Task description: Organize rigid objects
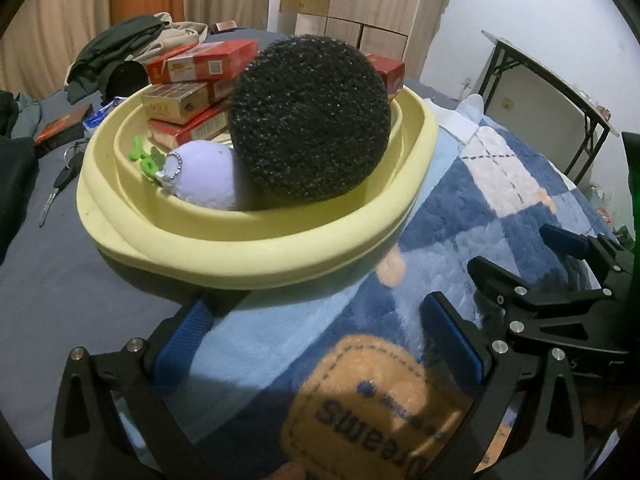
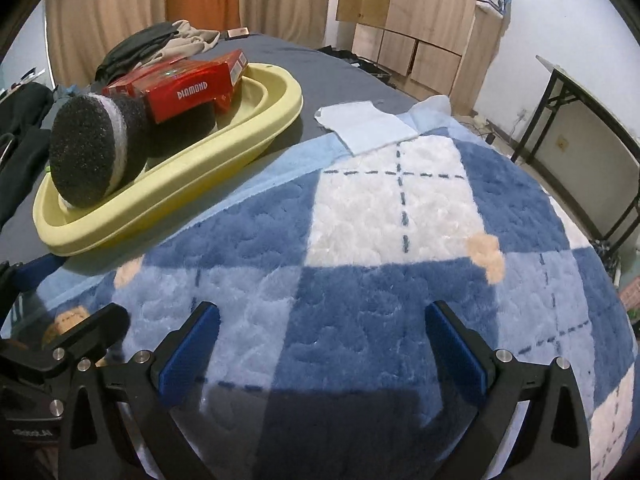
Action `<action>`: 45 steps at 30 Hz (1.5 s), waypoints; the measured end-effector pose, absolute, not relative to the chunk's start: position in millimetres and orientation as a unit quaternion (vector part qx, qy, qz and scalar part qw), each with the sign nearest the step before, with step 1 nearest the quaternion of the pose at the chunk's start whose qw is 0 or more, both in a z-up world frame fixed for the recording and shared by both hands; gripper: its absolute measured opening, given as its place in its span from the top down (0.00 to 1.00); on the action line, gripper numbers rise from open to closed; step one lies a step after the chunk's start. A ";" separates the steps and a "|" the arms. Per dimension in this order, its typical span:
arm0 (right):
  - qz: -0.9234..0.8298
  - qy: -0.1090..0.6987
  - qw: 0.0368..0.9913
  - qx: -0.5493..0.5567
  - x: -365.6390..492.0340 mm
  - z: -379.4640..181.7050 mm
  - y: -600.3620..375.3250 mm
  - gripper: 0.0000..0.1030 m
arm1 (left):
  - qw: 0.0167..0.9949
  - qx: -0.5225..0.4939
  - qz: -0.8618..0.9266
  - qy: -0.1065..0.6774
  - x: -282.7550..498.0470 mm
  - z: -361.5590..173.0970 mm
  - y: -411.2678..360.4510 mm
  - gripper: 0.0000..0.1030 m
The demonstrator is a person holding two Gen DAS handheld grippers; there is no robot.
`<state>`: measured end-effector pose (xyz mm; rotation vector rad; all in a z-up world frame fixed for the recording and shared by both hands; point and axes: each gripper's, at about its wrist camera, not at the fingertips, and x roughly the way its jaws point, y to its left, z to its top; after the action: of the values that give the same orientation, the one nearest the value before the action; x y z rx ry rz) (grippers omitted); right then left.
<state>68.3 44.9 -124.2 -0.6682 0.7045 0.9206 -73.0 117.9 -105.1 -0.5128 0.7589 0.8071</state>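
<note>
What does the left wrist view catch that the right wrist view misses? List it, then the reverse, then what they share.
Only the left wrist view shows the white plush keychain and green clip in the yellow tray, keys on the grey sheet, and the orange "Dreams" patch.

Only the right wrist view shows the DIAMOND lettering on a red box and a white cloth.

Both show the tray, the black sponge, the red boxes, the plaid blanket, and both tools open: left tool, right tool.

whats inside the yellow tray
In the tray: a round black sponge, stacked red boxes, a pale plush with a bead chain, and something green. The sponge hides what lies behind it.
</note>
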 end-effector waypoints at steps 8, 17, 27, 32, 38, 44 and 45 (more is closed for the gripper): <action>0.427 0.326 0.785 -0.310 66.9 -123.8 43.8 0.00 | 0.817 -0.232 0.381 0.364 -69.7 -106.9 115.6 0.00; 0.428 0.328 0.784 -0.309 67.0 -122.1 43.3 0.00 | 0.817 -0.233 0.381 0.364 -71.0 -107.2 116.4 0.00; 0.428 0.327 0.784 -0.309 66.4 -121.9 43.2 0.00 | 0.817 -0.233 0.381 0.364 -71.0 -107.1 116.3 0.00; 0.428 0.327 0.784 -0.309 66.5 -121.8 43.2 0.00 | 0.817 -0.233 0.381 0.364 -71.1 -107.1 116.3 0.00; 0.428 0.328 0.784 -0.309 66.5 -121.9 43.2 0.00 | 0.817 -0.233 0.381 0.364 -70.8 -107.1 116.1 0.00; 0.428 0.328 0.784 -0.309 66.6 -121.9 43.1 0.00 | 0.817 -0.233 0.381 0.364 -70.8 -107.2 116.1 0.00; 0.428 0.328 0.784 -0.309 66.5 -121.8 43.1 0.00 | 0.817 -0.233 0.381 0.364 -70.8 -107.2 116.0 0.00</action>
<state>66.5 43.1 -121.8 -0.6661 0.7067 0.9231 -70.8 116.0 -107.2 -0.4956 0.7755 0.8129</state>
